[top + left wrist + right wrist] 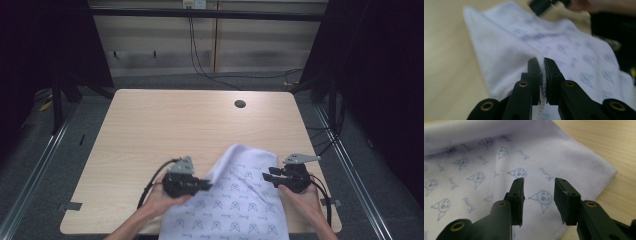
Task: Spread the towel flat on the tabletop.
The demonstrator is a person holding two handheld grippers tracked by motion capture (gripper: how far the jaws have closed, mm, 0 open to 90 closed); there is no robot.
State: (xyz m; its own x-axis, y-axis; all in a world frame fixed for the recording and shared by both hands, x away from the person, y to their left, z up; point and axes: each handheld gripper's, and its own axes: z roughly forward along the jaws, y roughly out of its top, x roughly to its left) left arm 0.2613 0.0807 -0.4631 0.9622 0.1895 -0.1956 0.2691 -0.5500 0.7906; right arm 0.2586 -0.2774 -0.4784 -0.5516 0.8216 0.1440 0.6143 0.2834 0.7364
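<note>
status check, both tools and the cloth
Left tool shut on the cloth edge, lifting it. Right tool open above the cloth, not gripping. Table around it bare.

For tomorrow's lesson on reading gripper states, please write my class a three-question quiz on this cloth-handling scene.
1. True or false: the left gripper is shut on the edge of the printed cloth.
2. How do the jaws of the right gripper stand?
A. Clamped on the cloth's hem
B. Apart, above the cloth
C. Shut on a cable
3. Fill in: the cloth lies at the near edge of a wooden ____, which has a round hole near its far edge.

Key
1. True: in the left gripper view the fabric's hem is pinched between the jaws.
2. B.
3. table.
</note>
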